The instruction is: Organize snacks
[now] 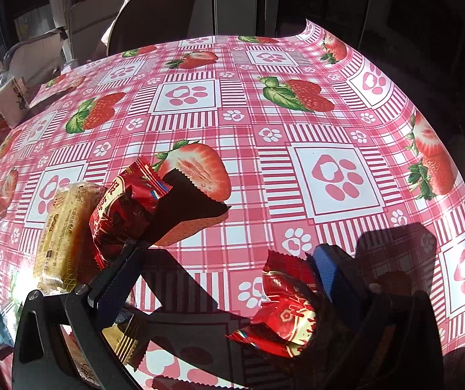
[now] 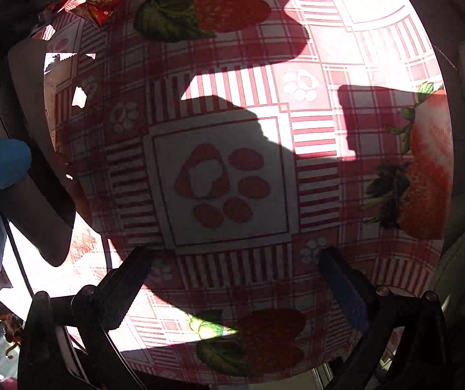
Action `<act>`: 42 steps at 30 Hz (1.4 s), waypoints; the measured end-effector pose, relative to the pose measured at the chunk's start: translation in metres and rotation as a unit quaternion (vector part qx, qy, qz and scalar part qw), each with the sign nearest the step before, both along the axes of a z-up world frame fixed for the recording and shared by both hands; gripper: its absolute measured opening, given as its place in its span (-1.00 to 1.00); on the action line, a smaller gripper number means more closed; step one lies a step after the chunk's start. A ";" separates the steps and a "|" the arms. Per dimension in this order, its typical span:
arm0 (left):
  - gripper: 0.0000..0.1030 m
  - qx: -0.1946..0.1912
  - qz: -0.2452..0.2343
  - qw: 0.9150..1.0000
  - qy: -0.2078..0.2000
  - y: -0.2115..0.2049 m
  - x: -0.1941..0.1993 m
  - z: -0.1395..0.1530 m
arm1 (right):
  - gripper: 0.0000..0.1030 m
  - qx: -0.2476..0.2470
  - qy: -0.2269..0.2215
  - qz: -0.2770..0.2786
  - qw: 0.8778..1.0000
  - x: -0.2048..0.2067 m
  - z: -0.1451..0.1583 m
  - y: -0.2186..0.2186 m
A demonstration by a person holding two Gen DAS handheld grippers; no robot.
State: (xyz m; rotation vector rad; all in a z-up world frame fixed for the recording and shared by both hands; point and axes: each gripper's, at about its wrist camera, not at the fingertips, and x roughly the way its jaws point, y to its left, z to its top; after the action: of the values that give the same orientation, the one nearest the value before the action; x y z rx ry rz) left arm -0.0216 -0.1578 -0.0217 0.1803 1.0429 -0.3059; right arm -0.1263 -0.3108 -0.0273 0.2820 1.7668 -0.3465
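1. my left hand-held gripper [image 1: 229, 279] has its jaws wide apart with nothing clamped; a red snack packet [image 1: 286, 308] lies just inside the right finger [image 1: 333, 279], touching or nearly touching its blue pad.
2. that packet's long axis runs roughly along the finger line, one crimped end pointing forward, the other back toward me, so the jaws would close across its short width.
3. a second red snack packet [image 1: 125, 208] leans against a yellow snack packet [image 1: 66, 237] just outside my left finger [image 1: 118, 276], on the far-left side of the gap; neither sits between the jaws.
4. my right hand-held gripper [image 2: 235, 276] is also spread and empty, hanging over bare tabletop [image 2: 313, 169]; the only snack it sees is a red wrapper [image 2: 102, 0] well apart at the upper left edge.
5. i judge the left side is much nearer: the snack by the blue pad is the natural next pick, needing a small shift rightward to centre it.
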 end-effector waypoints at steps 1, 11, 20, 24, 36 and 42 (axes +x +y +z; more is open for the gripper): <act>1.00 0.006 -0.006 1.000 0.019 -0.013 0.007 -0.005 | 1.00 0.002 0.003 0.001 1.000 0.001 0.000 -0.003; 1.00 0.047 -0.001 0.990 0.133 -0.045 0.030 -0.026 | 1.00 0.004 0.005 -0.003 1.000 0.013 -0.008 0.000; 1.00 0.044 -0.064 0.984 0.163 0.010 0.016 0.012 | 1.00 -0.002 -0.017 0.008 1.000 -0.014 0.005 0.004; 1.00 0.077 -0.086 0.987 0.113 0.068 -0.002 0.040 | 1.00 -0.006 -0.025 0.009 1.000 -0.023 0.008 0.013; 1.00 0.217 -0.136 0.958 0.128 0.170 -0.019 -0.017 | 1.00 0.063 -0.072 0.046 0.994 0.003 0.043 0.086; 1.00 0.182 -0.109 0.967 0.139 0.179 0.009 -0.022 | 1.00 0.072 -0.047 0.157 0.984 0.040 0.026 0.174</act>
State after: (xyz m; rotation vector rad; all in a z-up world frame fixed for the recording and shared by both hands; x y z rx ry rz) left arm -0.0122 0.0213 -0.0439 0.6008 1.3577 -0.3426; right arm -0.0862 -0.1368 -0.0012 0.1169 1.7121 0.0219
